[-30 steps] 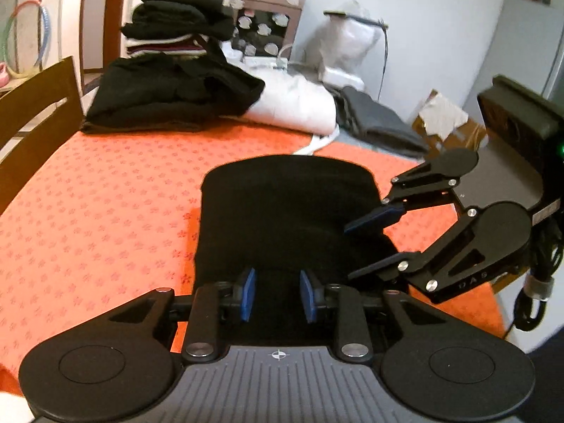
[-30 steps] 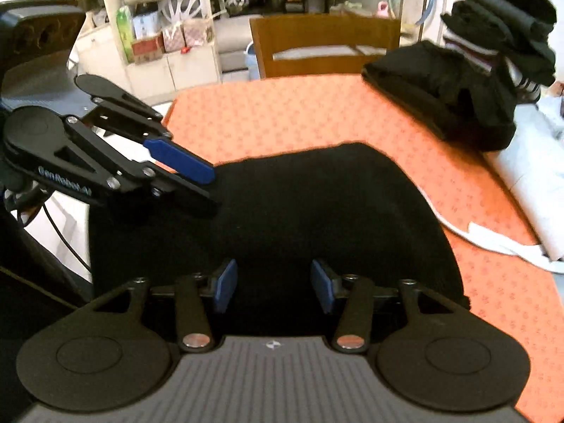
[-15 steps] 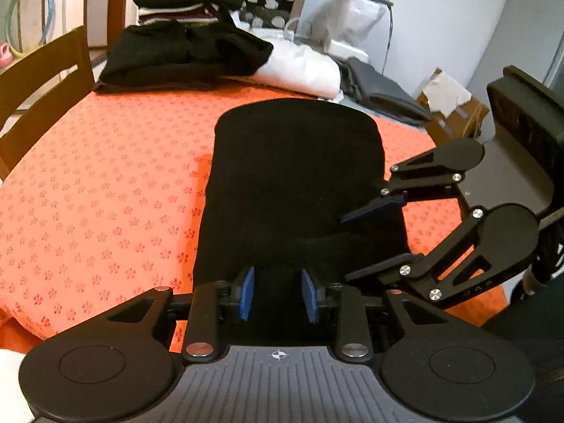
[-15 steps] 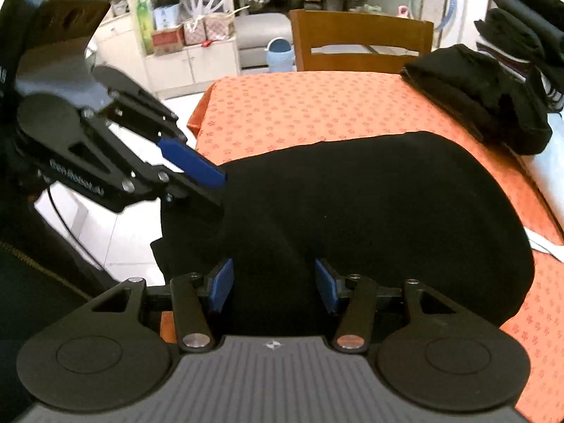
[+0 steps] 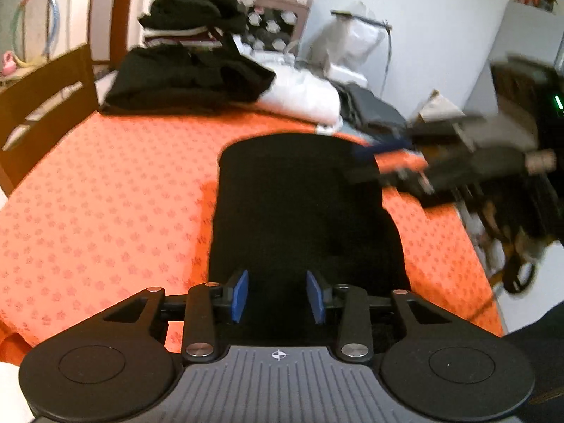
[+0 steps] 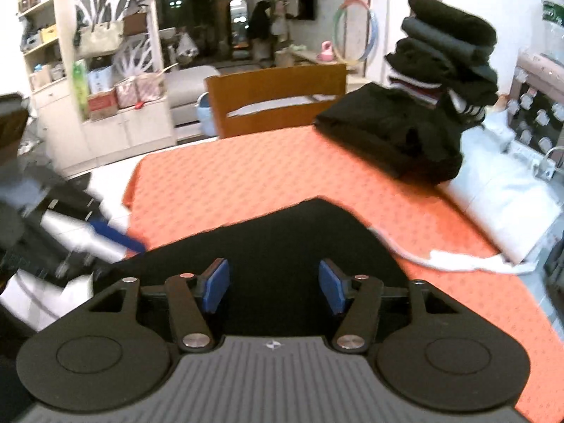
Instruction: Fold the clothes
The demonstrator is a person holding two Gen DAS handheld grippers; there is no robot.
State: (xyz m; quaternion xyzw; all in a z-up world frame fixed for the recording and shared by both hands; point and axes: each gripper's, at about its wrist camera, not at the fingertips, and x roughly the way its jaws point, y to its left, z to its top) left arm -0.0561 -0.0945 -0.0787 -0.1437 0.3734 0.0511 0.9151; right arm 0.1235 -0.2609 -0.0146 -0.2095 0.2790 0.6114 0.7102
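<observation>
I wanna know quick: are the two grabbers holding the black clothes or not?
Left gripper: opening, pads clear of the black garment.
Right gripper: opening, holding nothing.

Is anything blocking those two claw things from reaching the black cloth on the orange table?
Nothing visible does. The black garment lies flat right beneath the left gripper and right gripper; both are opening, their fingers apart, with no other object between.

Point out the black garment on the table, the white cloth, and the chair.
black garment (image 5: 303, 211), left wrist view, middle of the fabric.
white cloth (image 6: 500, 190), right wrist view, its flat top.
chair (image 6: 278, 81), right wrist view, top rail.
</observation>
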